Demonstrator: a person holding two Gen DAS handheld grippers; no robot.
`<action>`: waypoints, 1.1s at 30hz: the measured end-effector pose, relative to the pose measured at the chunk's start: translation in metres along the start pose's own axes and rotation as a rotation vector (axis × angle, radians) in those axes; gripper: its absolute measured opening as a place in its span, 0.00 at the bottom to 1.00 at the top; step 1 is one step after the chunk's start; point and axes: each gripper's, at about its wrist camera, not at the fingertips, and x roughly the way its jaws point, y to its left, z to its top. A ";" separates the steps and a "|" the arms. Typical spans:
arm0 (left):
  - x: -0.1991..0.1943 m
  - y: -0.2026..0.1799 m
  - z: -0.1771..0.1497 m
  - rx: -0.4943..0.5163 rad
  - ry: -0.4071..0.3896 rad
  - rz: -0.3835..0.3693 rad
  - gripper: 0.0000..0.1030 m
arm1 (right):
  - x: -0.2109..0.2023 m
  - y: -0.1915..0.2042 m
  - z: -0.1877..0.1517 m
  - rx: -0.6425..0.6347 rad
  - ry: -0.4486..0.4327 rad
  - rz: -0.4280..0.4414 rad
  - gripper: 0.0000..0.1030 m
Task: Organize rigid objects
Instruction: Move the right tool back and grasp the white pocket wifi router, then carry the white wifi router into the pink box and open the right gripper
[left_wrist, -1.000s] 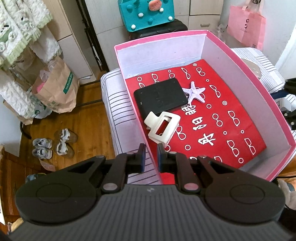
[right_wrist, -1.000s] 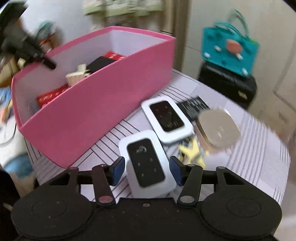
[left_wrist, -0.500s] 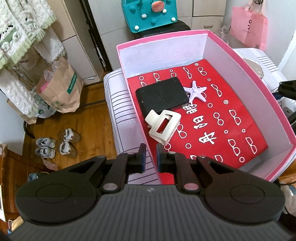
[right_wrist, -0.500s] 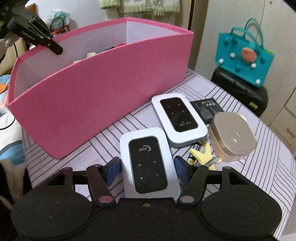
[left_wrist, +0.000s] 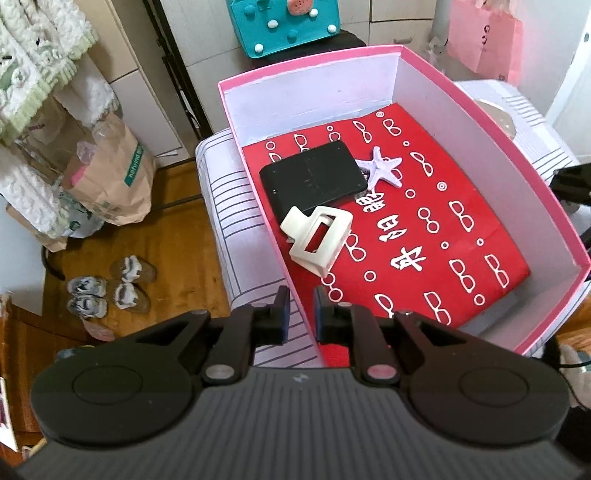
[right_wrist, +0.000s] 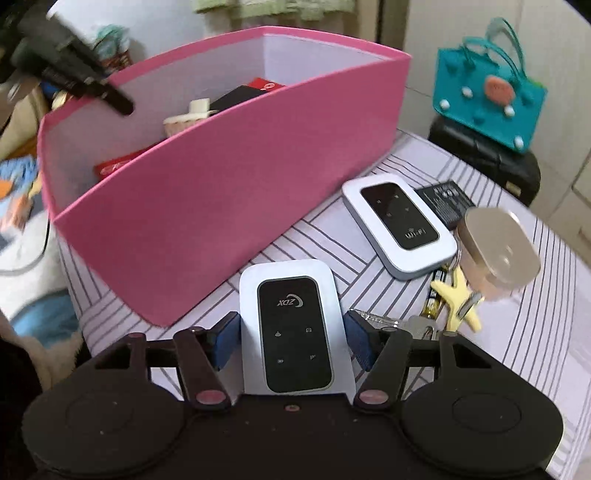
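My right gripper (right_wrist: 291, 339) stands open low over the striped table, and a white pocket router with a black face (right_wrist: 291, 325) lies between its blue pads, which sit close to its sides. A second white router (right_wrist: 399, 225), a black battery pack (right_wrist: 447, 199), a gold case (right_wrist: 498, 251) and a yellow starfish keyring (right_wrist: 458, 299) lie to the right. The pink box (left_wrist: 461, 96) holds a black case (left_wrist: 314, 177), a lilac starfish (left_wrist: 384, 168) and a white hair claw (left_wrist: 317, 240) on red paper. My left gripper (left_wrist: 300, 314) is shut above the box's near-left wall, holding nothing.
A teal handbag (right_wrist: 487, 96) sits on a black case behind the table. Paper bags (left_wrist: 110, 177) and shoes (left_wrist: 107, 288) are on the wooden floor to the left. A pink bag (left_wrist: 484, 40) hangs at the back right. Keys (right_wrist: 417, 325) lie by the right finger.
My right gripper has slid forward and a little down, so the near router now lies deeper between its fingers. The left gripper and the box contents have not moved.
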 end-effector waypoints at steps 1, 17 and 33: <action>0.000 0.001 -0.001 -0.002 -0.003 -0.004 0.13 | 0.001 0.000 -0.001 0.009 -0.010 -0.010 0.63; -0.002 0.002 -0.004 0.005 -0.019 -0.020 0.13 | -0.057 -0.008 0.023 0.213 -0.131 -0.111 0.63; -0.001 0.003 -0.002 -0.008 -0.017 -0.036 0.14 | -0.012 0.068 0.155 -0.124 0.000 0.138 0.63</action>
